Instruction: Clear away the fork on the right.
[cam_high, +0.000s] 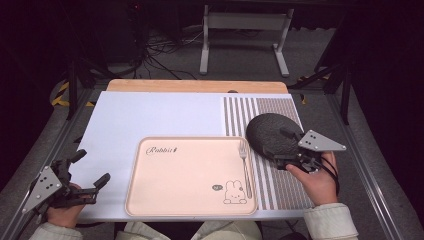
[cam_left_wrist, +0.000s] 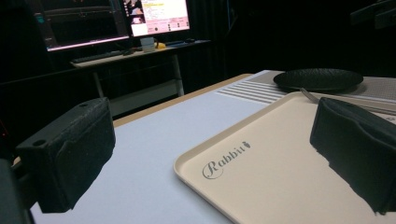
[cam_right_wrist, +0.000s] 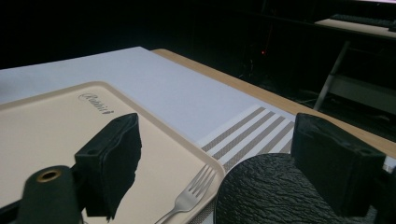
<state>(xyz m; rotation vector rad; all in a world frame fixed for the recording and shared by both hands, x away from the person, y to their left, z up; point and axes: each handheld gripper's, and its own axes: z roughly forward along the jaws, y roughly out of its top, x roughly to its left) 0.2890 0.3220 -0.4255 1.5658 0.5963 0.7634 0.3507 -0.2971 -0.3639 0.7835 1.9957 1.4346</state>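
Here, right gripper (cam_high: 292, 150): it hangs at the near edge of the round black plate with a rough, wrinkled texture (cam_high: 272, 134); its jaws are apart, one over the tray side and one over the plate, and they clamp nothing.
Left gripper (cam_high: 90, 170): it rests at the near left corner of the surface (cam_high: 150, 112), well apart from the work; its jaws are apart too and hold nothing.
Plate position: the black plate lies flat on the striped grey and white part of the mat (cam_high: 280, 185), just beside the right rim of the tray, not on it.
Tray: the beige rectangular plastic tray with a small rabbit drawing (cam_high: 165, 200) lies in the middle of the surface, and its main area is bare.
Fork: a silver metal fork (cam_high: 245, 167) lies on the tray along the right rim, tines pointing away from the person.
Step in hand: I judge that the right gripper is lining up to take the plate by its near edge; no grasp is made yet.
Next move: the jaws must come down so that one goes under the rim and one over it, then close. The rim is low and thin, so it could slip.
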